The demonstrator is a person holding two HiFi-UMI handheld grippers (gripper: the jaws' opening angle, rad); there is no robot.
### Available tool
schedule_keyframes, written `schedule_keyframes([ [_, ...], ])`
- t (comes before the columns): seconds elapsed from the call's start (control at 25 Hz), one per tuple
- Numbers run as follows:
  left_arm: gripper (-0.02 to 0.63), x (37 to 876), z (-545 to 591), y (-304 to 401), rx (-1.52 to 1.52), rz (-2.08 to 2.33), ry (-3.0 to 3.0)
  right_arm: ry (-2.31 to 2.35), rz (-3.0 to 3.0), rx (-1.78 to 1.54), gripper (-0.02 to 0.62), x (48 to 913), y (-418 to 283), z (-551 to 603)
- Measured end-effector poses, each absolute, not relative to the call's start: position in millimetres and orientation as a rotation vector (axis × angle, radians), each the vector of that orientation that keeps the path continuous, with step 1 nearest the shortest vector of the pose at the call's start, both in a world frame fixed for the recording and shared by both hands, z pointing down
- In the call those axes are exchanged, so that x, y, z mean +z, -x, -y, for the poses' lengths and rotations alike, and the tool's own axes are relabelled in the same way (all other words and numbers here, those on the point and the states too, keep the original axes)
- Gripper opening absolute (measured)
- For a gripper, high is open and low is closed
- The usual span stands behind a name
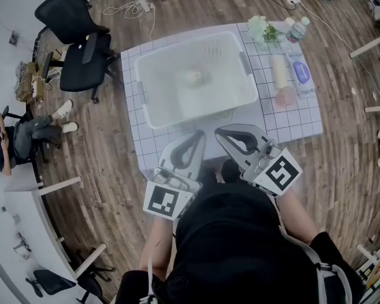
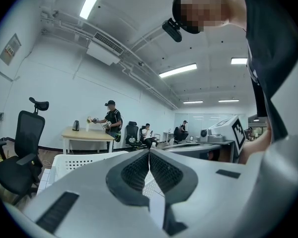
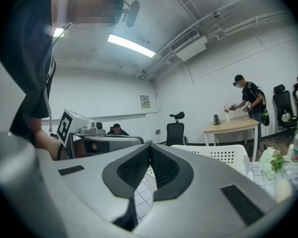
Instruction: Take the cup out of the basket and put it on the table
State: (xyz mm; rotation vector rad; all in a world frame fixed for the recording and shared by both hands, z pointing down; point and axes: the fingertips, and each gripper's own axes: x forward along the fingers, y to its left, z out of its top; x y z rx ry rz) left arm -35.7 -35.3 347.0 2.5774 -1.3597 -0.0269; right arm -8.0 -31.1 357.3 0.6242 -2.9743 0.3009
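A white plastic basket (image 1: 237,52) stands in the middle of the grid-patterned table (image 1: 291,125). Inside it lies a small pale cup (image 1: 193,76), blurred behind the basket's haze. My left gripper (image 1: 199,134) and right gripper (image 1: 220,132) are held side by side over the table's near edge, well short of the basket, both shut and empty. In the left gripper view the jaws (image 2: 149,150) meet at their tips, with the basket's rim (image 2: 82,160) behind them. The right gripper view shows its tips (image 3: 150,146) pressed together before the basket (image 3: 216,155).
On the table's right side lie white flowers (image 1: 261,28), a water bottle (image 1: 296,29), a cream cylinder (image 1: 279,70), a pink object (image 1: 285,97) and a blue-labelled packet (image 1: 302,72). A black office chair (image 1: 76,37) stands at the far left, and a person (image 1: 25,135) sits beyond it.
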Motion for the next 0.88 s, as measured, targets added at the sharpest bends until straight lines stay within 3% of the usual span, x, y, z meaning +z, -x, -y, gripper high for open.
schedule_keyframes([
  [0.76, 0.011, 356, 64, 51, 0.005, 1.353, -2.574, -0.573, 2.922, 0.271, 0.017, 371, 32, 81],
  [0.88, 0.011, 357, 66, 53, -0.007, 1.353, -2.562, -0.568, 2.913, 0.265, 0.065, 374, 37, 92],
])
